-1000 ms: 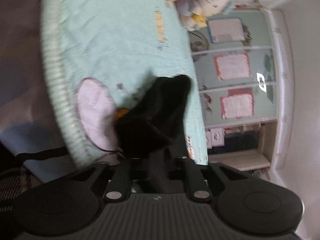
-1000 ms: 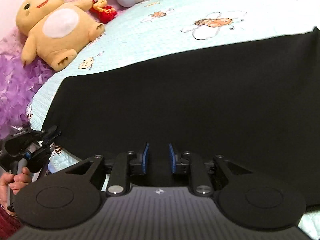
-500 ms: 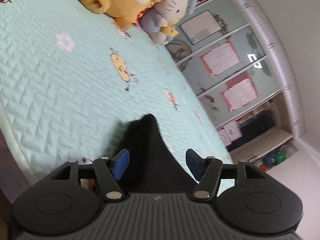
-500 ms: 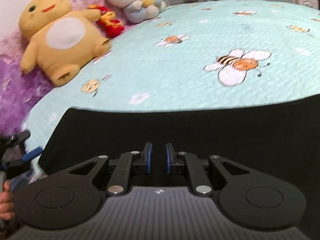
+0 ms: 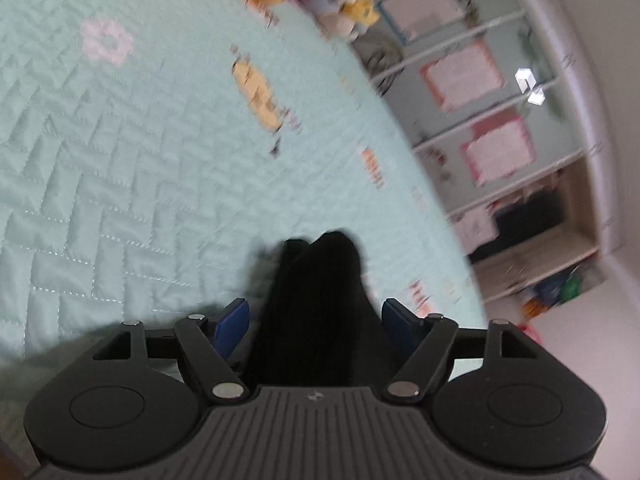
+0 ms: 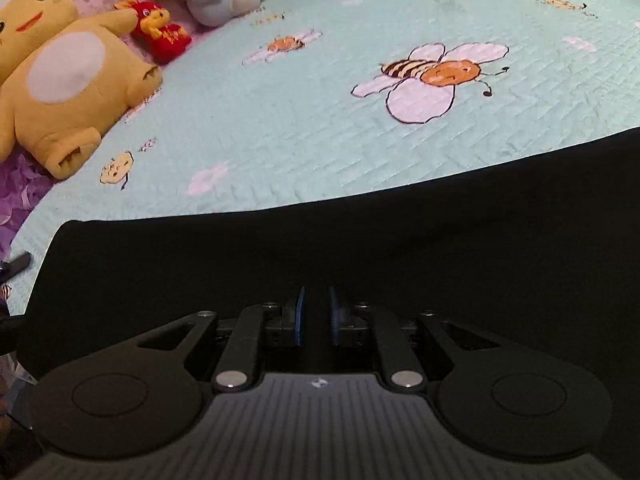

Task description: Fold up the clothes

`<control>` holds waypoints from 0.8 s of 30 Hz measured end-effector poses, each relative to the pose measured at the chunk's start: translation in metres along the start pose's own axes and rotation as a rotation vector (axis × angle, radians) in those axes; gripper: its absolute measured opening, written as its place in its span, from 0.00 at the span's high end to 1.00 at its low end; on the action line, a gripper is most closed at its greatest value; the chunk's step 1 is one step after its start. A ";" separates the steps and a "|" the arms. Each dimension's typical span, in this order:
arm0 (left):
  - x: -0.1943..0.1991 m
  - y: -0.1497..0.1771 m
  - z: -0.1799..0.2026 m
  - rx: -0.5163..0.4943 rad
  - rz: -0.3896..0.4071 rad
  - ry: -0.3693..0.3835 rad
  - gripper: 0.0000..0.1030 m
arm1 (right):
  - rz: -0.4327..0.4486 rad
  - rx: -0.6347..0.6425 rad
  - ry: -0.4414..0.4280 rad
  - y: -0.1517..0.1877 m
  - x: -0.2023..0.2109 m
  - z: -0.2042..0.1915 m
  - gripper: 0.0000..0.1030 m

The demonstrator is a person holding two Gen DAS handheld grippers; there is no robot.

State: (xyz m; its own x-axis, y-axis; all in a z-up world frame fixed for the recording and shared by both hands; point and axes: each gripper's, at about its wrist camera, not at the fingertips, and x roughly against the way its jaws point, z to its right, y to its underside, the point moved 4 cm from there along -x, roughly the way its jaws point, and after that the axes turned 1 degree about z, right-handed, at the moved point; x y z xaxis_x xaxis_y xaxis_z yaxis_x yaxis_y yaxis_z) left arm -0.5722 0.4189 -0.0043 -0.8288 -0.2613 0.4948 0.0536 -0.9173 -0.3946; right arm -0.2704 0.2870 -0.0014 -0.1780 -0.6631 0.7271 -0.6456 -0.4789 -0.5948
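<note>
Mint quilt [image 6: 320, 152] under black garment [image 6: 360, 248]; left gripper [image 5: 316, 320] opening, cloth between pads untouched; right gripper [image 6: 316, 316] closing on garment.

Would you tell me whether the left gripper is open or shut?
Open and opening: the left gripper has its blue pads wide apart beside the black garment.

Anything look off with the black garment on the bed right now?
One thing: the corner of the black fabric garment stands bunched between the opening left tongs, untouched by either pad. Elsewhere it lies flat on the mint quilted bedspread.

Garment [image 6: 360, 248] on bedspread [image 6: 320, 140], plush toys [image 6: 68, 80] behind.
</note>
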 end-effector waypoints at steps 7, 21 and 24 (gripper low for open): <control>-0.022 0.004 0.009 -0.075 -0.121 0.062 0.17 | -0.035 -0.031 -0.015 -0.005 0.001 0.003 0.94; -0.033 0.010 0.008 -0.209 -0.166 -0.052 0.69 | 0.052 -0.087 0.017 -0.033 -0.023 0.003 1.00; -0.033 0.009 0.007 -0.203 -0.166 -0.055 0.67 | 0.049 -0.119 0.002 -0.029 -0.021 0.006 1.00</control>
State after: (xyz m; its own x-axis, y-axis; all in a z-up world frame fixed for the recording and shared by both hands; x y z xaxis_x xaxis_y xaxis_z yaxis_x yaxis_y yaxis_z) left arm -0.5406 0.4173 -0.0187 -0.7853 -0.1333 0.6046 -0.1981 -0.8712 -0.4493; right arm -0.2436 0.3108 -0.0018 -0.2128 -0.6831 0.6987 -0.7193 -0.3744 -0.5851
